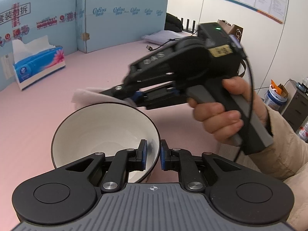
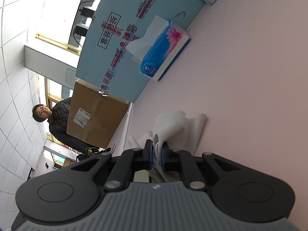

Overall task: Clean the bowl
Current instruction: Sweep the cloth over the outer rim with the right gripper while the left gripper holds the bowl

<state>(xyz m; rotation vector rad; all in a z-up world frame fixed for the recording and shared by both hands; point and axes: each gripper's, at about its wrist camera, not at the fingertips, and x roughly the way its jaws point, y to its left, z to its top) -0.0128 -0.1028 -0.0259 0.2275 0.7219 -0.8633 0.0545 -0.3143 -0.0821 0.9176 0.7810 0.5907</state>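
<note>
The left tool (image 1: pixel 153 154) pinches the thin rim of a round bowl (image 1: pixel 100 130), glossy white inside with a dark edge, and holds it tilted above the pink matte table (image 1: pixel 38 115). The right tool (image 2: pixel 156 152) is clenched on a soft, folded white tissue (image 2: pixel 179 123), which sits just behind the bowl's far rim. A blue tissue box (image 1: pixel 38 67) stands well apart, near the blue cardboard wall (image 1: pixel 123 17).

black tool (image 1: pixel 153 155), blue pads, beige sleeve (image 1: pixel 284 154).
</note>
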